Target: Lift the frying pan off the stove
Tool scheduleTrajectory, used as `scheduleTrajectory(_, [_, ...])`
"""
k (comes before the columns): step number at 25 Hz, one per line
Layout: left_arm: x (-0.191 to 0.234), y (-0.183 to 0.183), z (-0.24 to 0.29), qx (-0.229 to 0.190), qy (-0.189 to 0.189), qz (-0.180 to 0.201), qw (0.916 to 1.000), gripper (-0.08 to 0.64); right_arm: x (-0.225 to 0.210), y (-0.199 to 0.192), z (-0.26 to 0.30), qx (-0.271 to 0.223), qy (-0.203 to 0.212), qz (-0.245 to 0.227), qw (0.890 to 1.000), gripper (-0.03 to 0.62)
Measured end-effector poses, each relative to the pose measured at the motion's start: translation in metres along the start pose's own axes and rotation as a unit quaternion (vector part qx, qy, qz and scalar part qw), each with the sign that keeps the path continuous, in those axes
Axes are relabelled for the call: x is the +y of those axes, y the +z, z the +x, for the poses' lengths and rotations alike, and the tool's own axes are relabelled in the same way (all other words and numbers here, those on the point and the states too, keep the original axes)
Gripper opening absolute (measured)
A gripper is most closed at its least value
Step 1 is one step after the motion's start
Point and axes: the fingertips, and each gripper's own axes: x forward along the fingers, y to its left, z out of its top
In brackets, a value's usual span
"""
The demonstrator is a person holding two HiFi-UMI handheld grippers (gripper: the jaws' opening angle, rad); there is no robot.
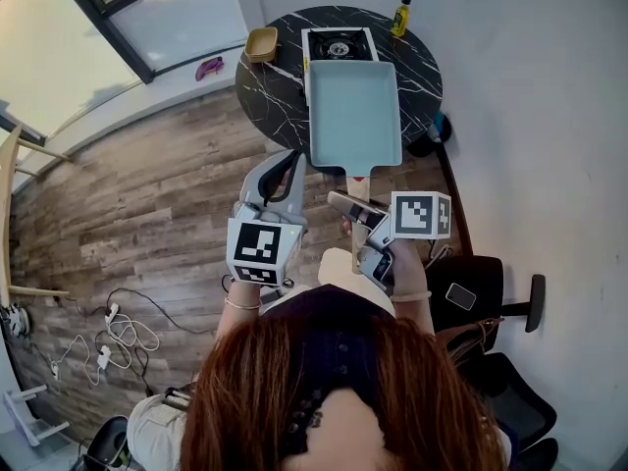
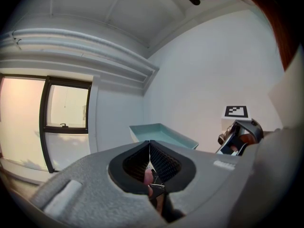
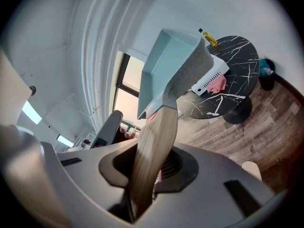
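A pale teal rectangular frying pan (image 1: 354,114) with a wooden handle (image 1: 359,186) hangs in the air over the near side of the black marble table (image 1: 265,91). It is clear of the small white stove (image 1: 339,45) behind it. My right gripper (image 1: 345,204) is shut on the handle (image 3: 152,151), and the pan (image 3: 173,65) rises in front of it in the right gripper view. To the pan's left, my left gripper (image 1: 280,165) is held shut with nothing in it. In the left gripper view its jaws meet (image 2: 150,148), with the pan (image 2: 161,134) beyond.
A yellow bottle (image 1: 400,15) and a tan bowl (image 1: 261,43) stand on the table near the stove (image 3: 211,77). A teal bin (image 3: 266,72) sits by the table's foot. A black chair (image 1: 491,302) is at my right, and cables (image 1: 118,337) lie on the wood floor.
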Motion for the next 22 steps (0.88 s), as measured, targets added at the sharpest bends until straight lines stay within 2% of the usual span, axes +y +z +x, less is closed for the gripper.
scheduleTrajectory(22, [-0.031, -0.007, -0.064, -0.002, 0.001, -0.019, 0.9998, 0.014, 0.020, -0.065, -0.029, 0.005, -0.008, -0.004, 1.000, 0.087])
